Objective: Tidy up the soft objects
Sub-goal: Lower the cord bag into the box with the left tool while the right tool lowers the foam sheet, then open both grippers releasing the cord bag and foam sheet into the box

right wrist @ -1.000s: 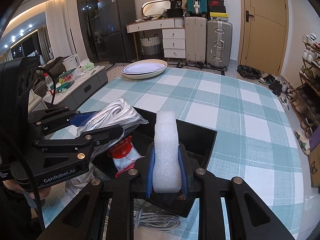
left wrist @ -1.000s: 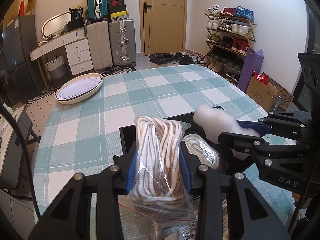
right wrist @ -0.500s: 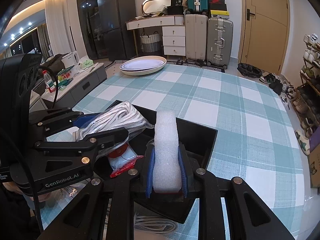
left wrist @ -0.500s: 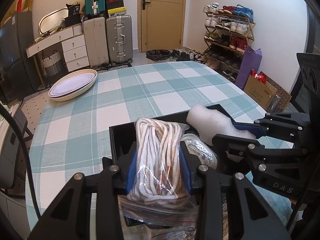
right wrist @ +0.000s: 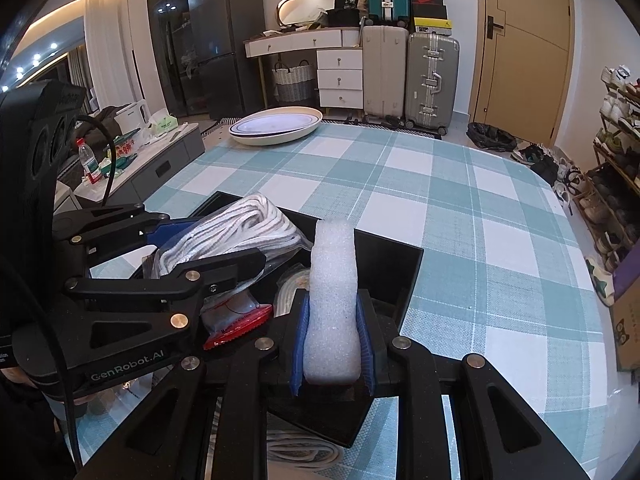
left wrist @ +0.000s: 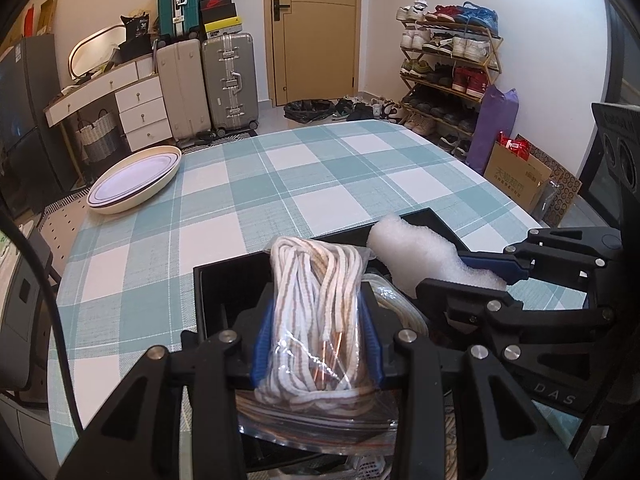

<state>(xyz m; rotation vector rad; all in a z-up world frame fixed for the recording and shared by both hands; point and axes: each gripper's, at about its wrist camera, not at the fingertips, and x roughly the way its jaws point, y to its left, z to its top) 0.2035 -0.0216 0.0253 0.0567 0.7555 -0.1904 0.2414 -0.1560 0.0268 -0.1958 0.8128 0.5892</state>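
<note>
My left gripper (left wrist: 318, 344) is shut on a clear bag of white and tan rope (left wrist: 316, 300) and holds it over the black tray (left wrist: 224, 280). It also shows in the right wrist view (right wrist: 240, 236). My right gripper (right wrist: 332, 336) is shut on a white foam piece (right wrist: 334, 280), held upright over the black tray (right wrist: 396, 264). The foam also shows in the left wrist view (left wrist: 424, 256). Another bagged rope (left wrist: 396, 308) and a red and white packet (right wrist: 236, 316) lie in the tray.
A stack of cream oval plates (left wrist: 132, 180) sits at the table's far left corner. A loose white rope coil (right wrist: 304, 450) lies on the checked tablecloth (right wrist: 460, 220) near the tray's front. Suitcases, a dresser and a shoe rack stand beyond the table.
Both grippers have moved forward over the tray with their loads. The tray now lies further under them. Both grips are unchanged.
</note>
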